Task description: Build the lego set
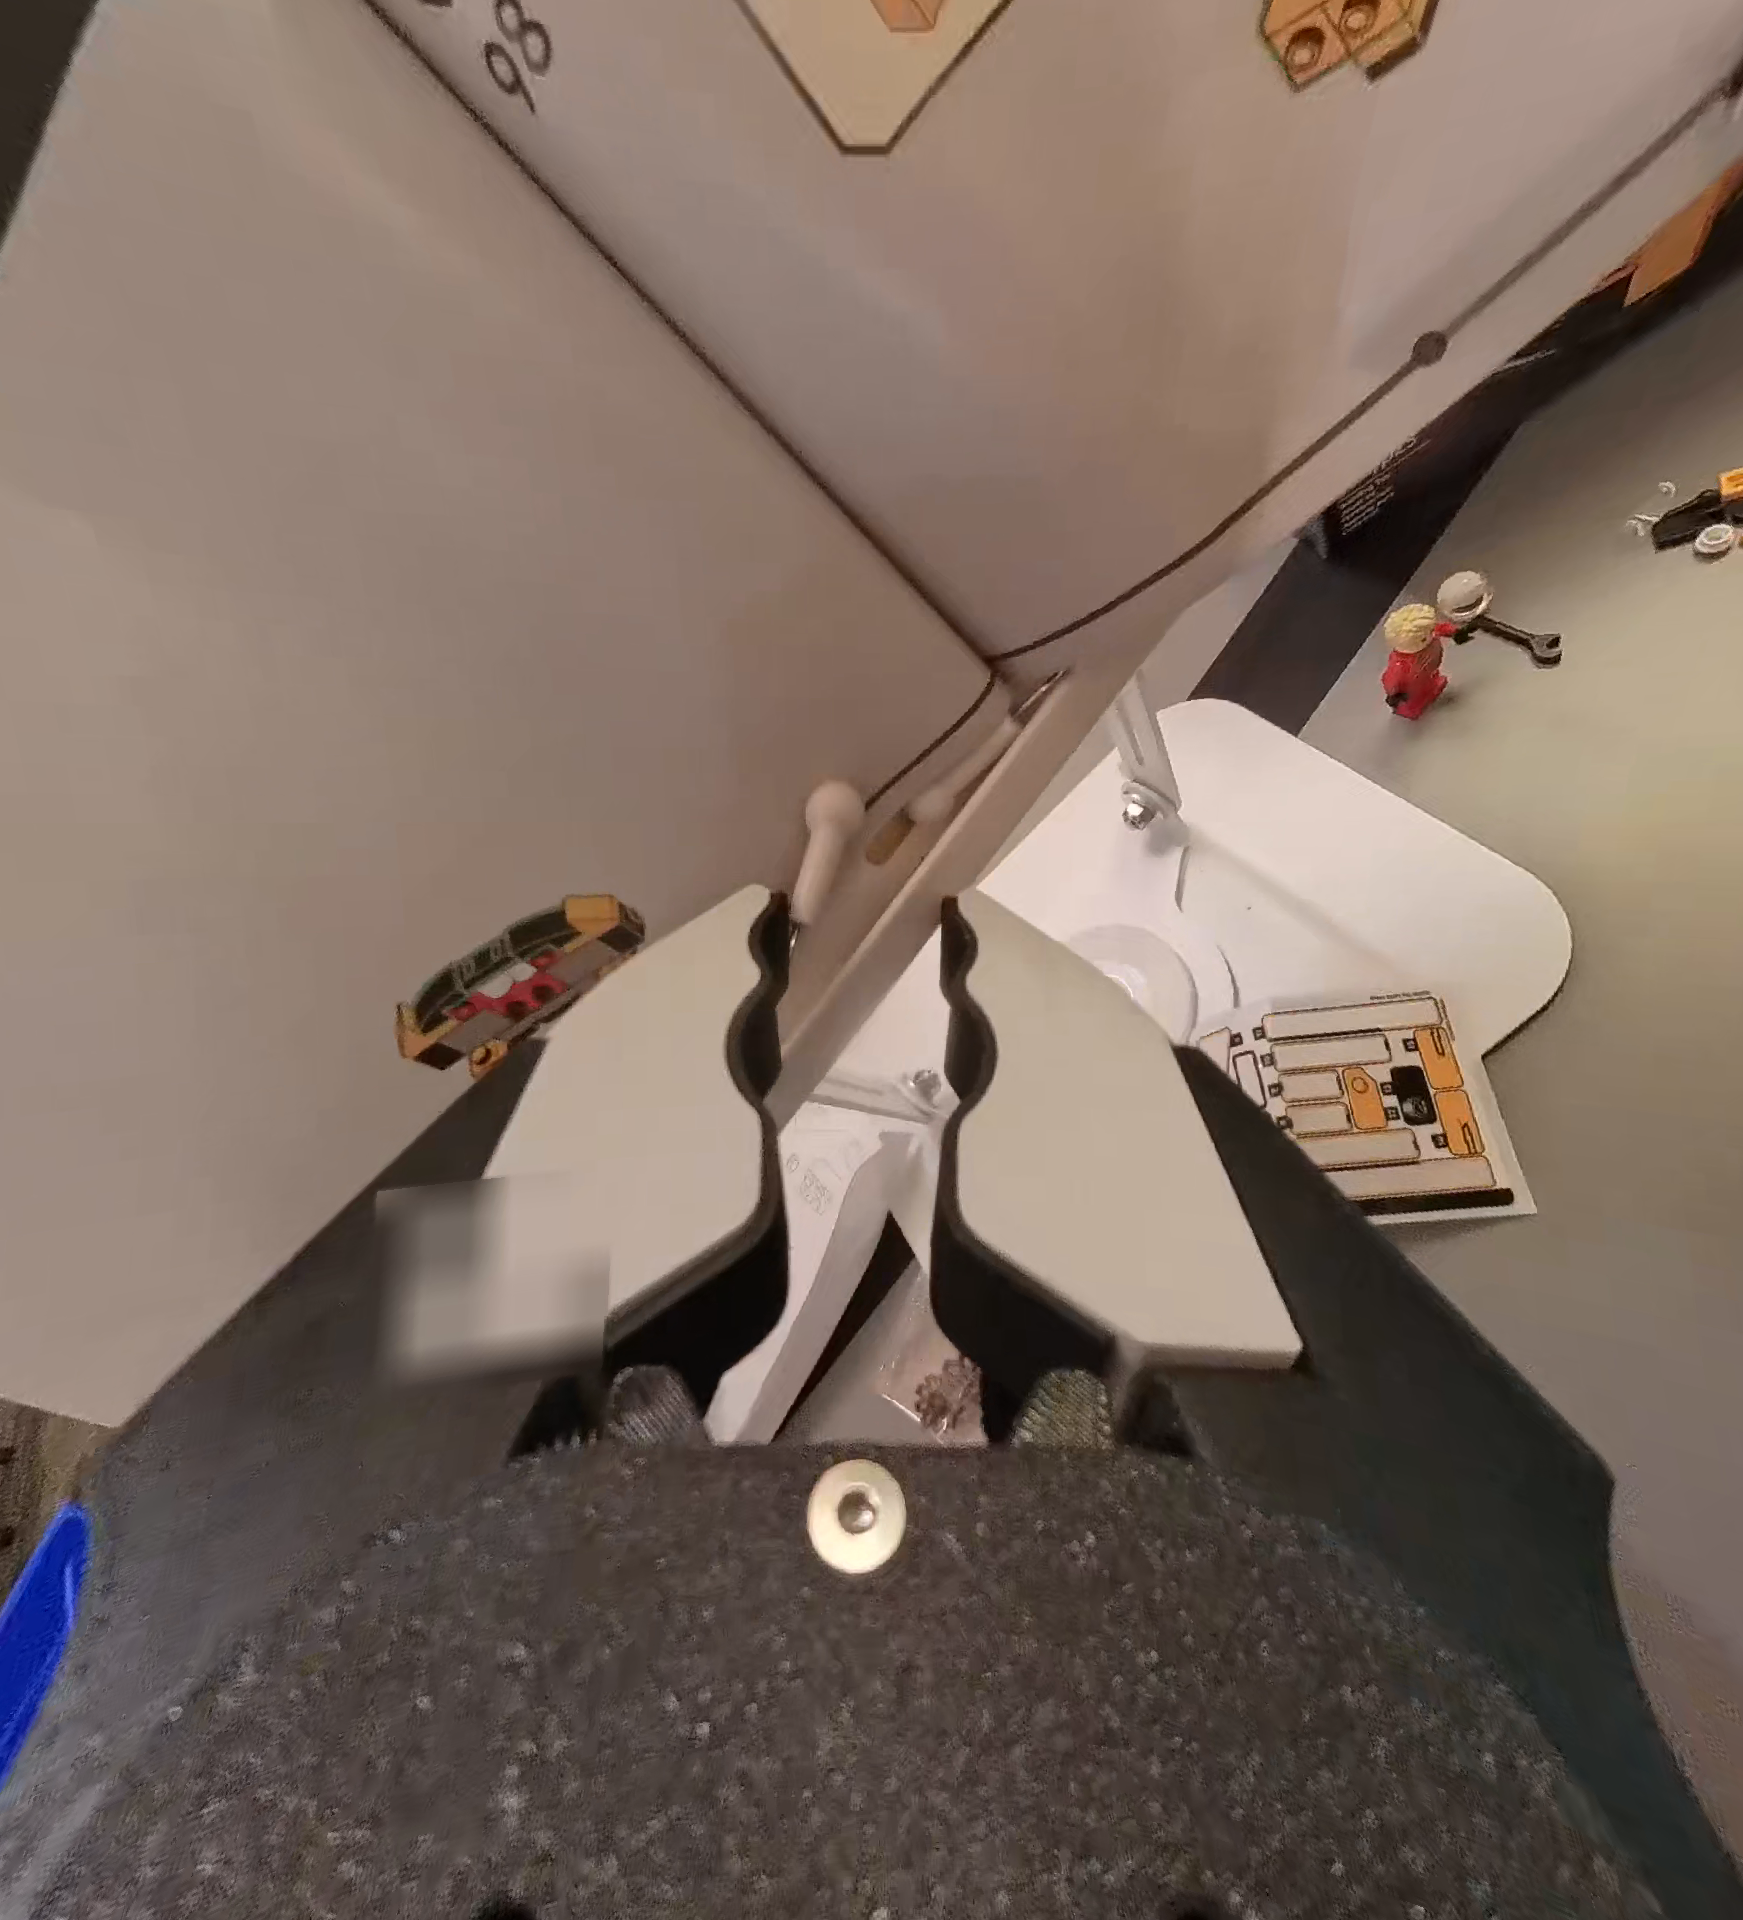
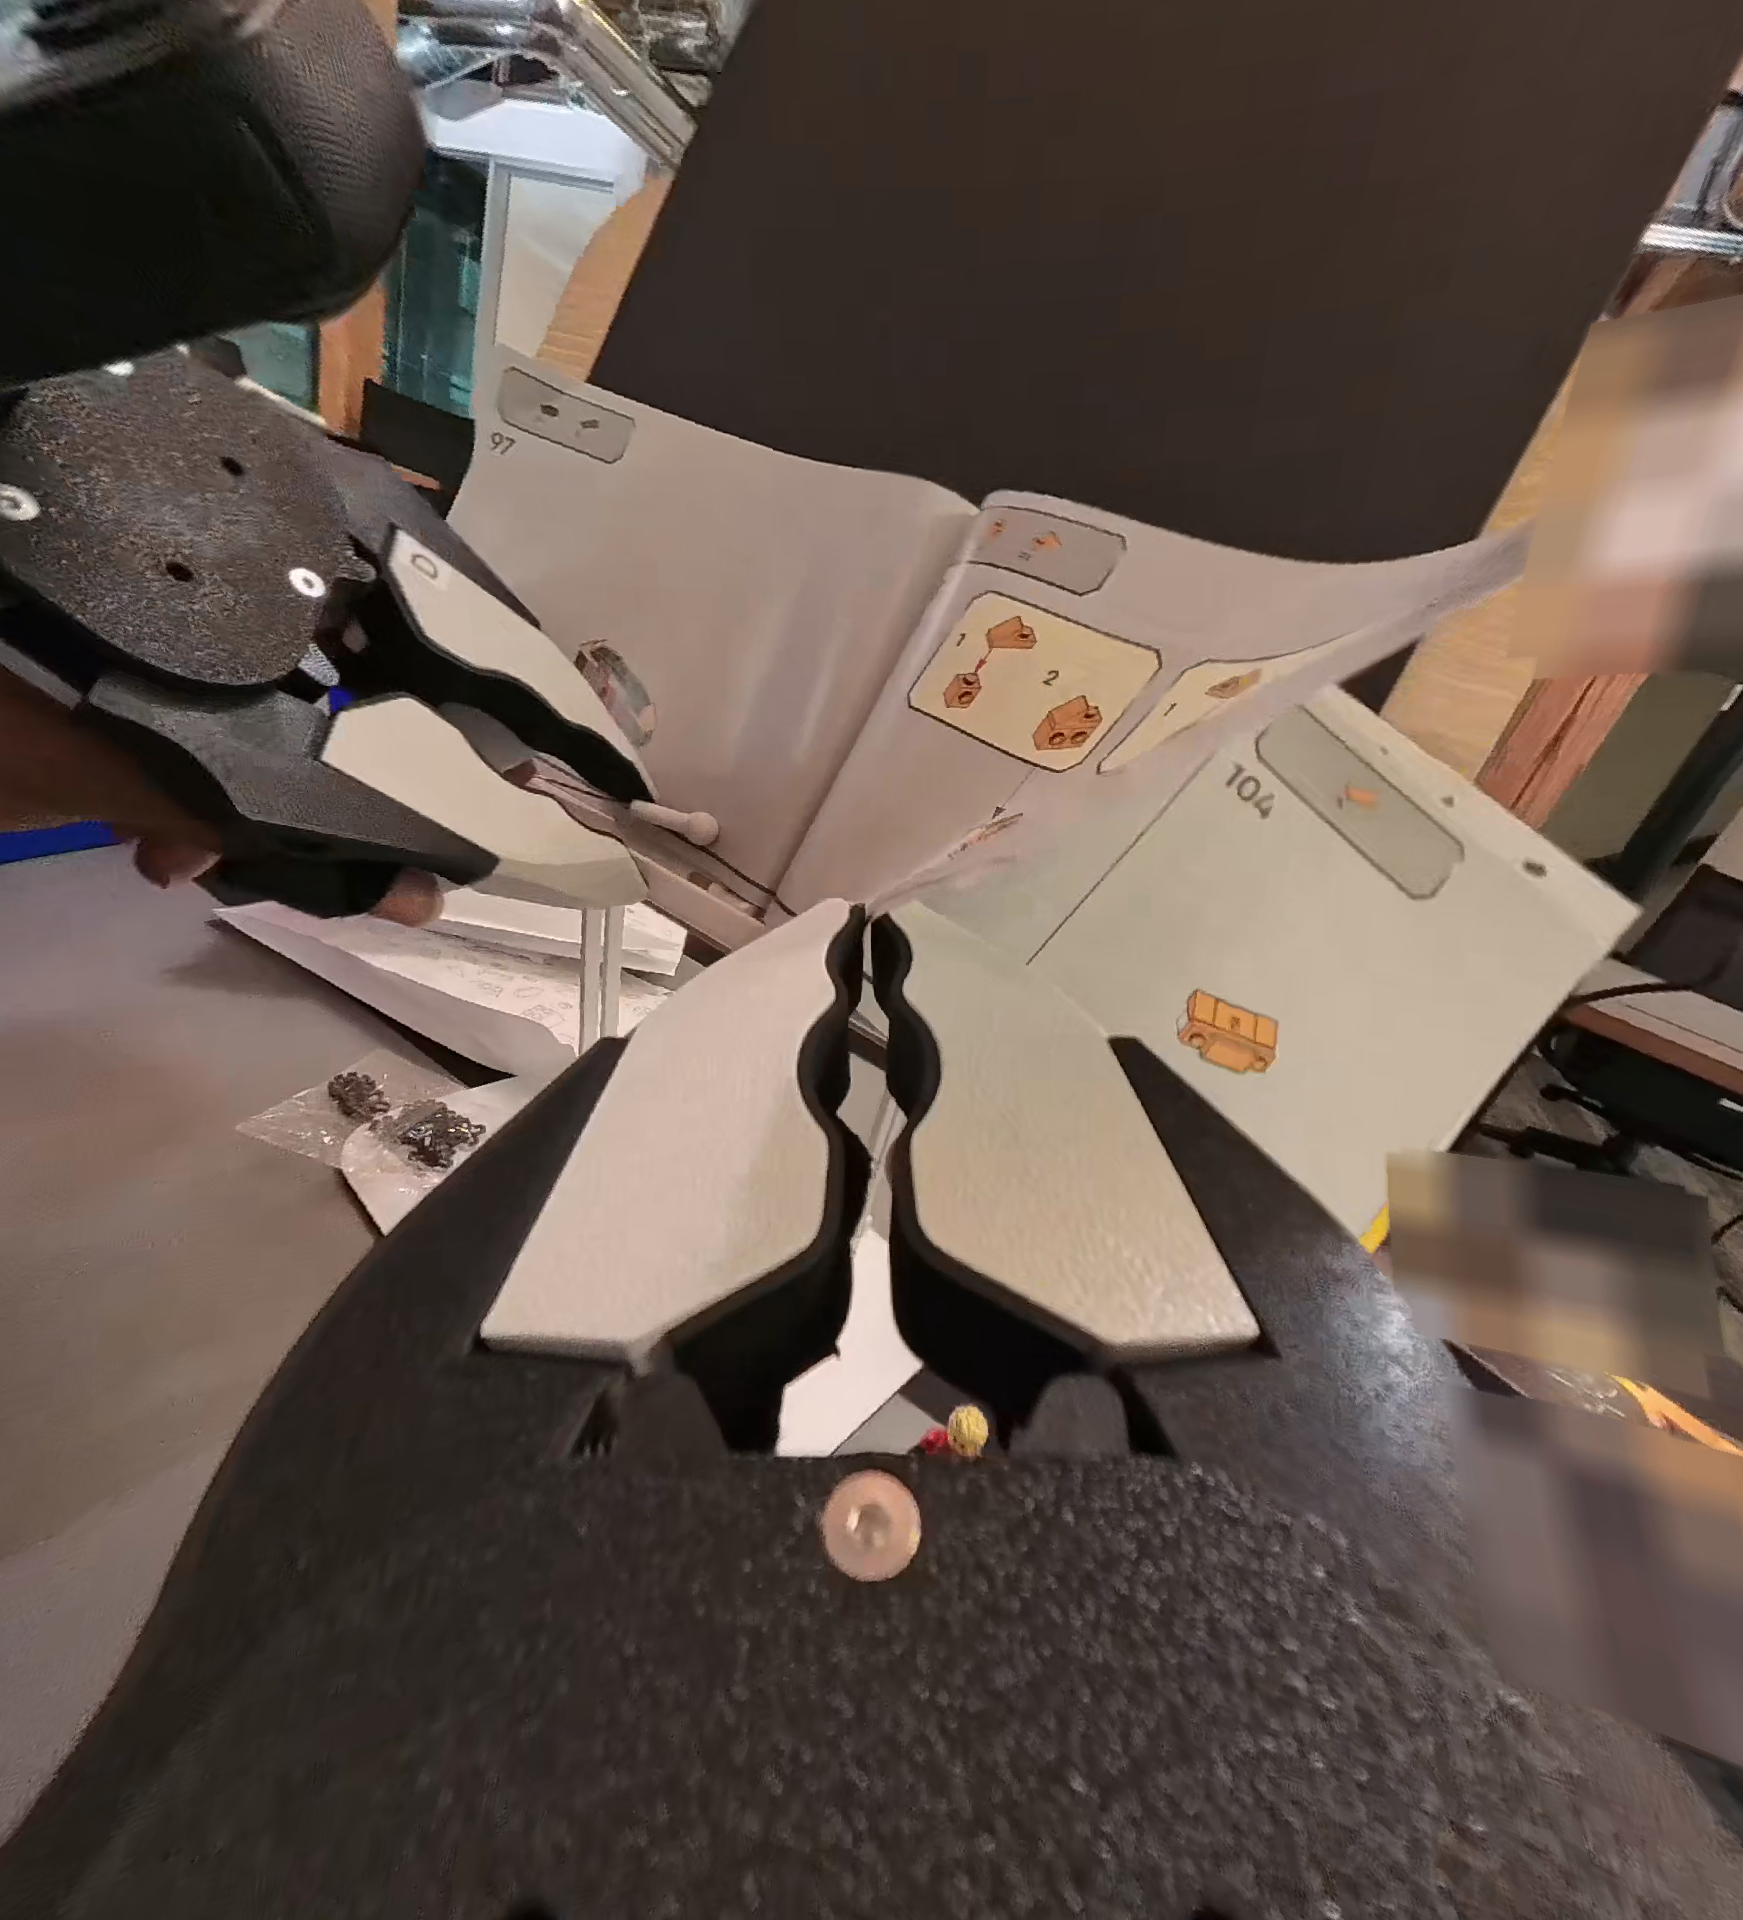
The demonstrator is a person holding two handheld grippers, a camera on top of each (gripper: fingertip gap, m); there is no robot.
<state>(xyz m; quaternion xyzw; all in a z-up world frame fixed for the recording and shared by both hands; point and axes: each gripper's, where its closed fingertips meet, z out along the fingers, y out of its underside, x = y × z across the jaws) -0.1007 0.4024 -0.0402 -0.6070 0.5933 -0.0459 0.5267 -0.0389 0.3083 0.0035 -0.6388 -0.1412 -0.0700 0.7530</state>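
Note:
The open instruction booklet point(image 1: 431, 520) leans on a white book stand point(image 1: 1366, 831). My left gripper point(image 1: 862, 914) is open, its jaws on either side of the stand's front ledge point(image 1: 877, 935) and a white page-holder peg point(image 1: 831, 821); the pads do not press on them. The right wrist view shows this gripper point(image 2: 628, 821) open at the peg point(image 2: 680, 823) too. My right gripper point(image 2: 865, 914) is shut on the lower corner of a lifted booklet page point(image 2: 1262, 707), which curves up to the right over the page beneath point(image 2: 1314, 935).
A red minifigure point(image 1: 1414, 660), a black wrench point(image 1: 1516, 634) and loose black and orange pieces point(image 1: 1724, 509) lie on the grey table at the right. A sticker sheet point(image 1: 1366, 1101) lies on the stand's base. A clear bag of small black parts point(image 2: 410, 1122) lies left of my right gripper. Left tips to right tips: about 12 cm.

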